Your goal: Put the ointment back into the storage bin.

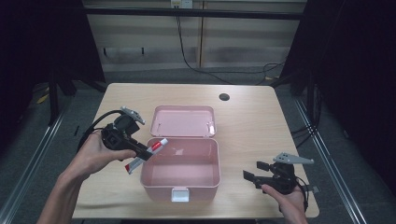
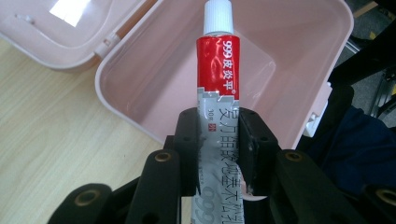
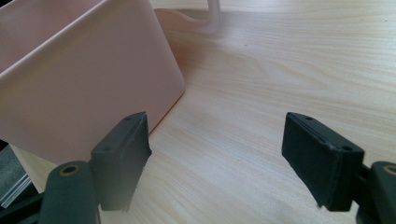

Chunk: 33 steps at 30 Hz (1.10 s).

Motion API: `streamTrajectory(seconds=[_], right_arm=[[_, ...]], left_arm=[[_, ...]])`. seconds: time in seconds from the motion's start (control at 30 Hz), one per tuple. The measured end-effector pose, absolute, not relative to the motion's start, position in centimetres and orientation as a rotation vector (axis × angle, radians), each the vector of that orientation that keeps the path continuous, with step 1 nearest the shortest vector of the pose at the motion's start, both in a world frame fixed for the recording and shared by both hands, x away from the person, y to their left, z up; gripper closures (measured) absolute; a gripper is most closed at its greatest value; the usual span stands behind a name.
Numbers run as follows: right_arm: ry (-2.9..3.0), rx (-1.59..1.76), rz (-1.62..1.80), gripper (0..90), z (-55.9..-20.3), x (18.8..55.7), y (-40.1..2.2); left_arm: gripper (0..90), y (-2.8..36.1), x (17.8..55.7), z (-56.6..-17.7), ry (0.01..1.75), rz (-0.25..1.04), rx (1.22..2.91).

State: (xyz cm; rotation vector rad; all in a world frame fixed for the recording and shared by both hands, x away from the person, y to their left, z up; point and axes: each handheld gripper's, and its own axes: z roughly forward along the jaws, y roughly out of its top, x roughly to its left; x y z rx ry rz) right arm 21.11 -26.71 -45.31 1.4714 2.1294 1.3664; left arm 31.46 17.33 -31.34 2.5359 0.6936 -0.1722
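A pink plastic box (image 1: 181, 184) stands open on the wooden table, its lid (image 1: 183, 121) laid back behind it. My left gripper (image 1: 142, 153) is shut on a red, white and silver ointment tube (image 1: 145, 154). The tube is held over the box's left rim, white cap pointing into the box. In the left gripper view the tube (image 2: 218, 70) runs up from between the pads (image 2: 254, 149) above the box's bare inside (image 2: 154, 88). My right gripper (image 1: 254, 171) rests open at the box's right with nothing between its fingers (image 3: 123, 154), near the box wall (image 3: 84, 84).
A round cable hole (image 1: 224, 97) lies at the table's far right. The box has a white latch (image 1: 180, 194) on its front. Dark floor and metal rails flank the table (image 1: 252, 126); cables run behind it.
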Motion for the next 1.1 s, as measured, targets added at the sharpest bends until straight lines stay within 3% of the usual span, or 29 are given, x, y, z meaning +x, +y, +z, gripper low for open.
streamTrajectory(seconds=[0.6, 1.1], right_arm=[[2.126, 1.473, 1.375, 21.6, -45.3, 21.1, -26.7], [2.110, 1.456, 1.399, 14.9, -45.1, 21.1, -26.9]], left_arm=[[71.1, 13.5, 31.2, -31.1, 0.580, -0.191, 2.579], [71.1, 10.2, 31.4, -31.8, 0.527, -0.205, 2.602]])
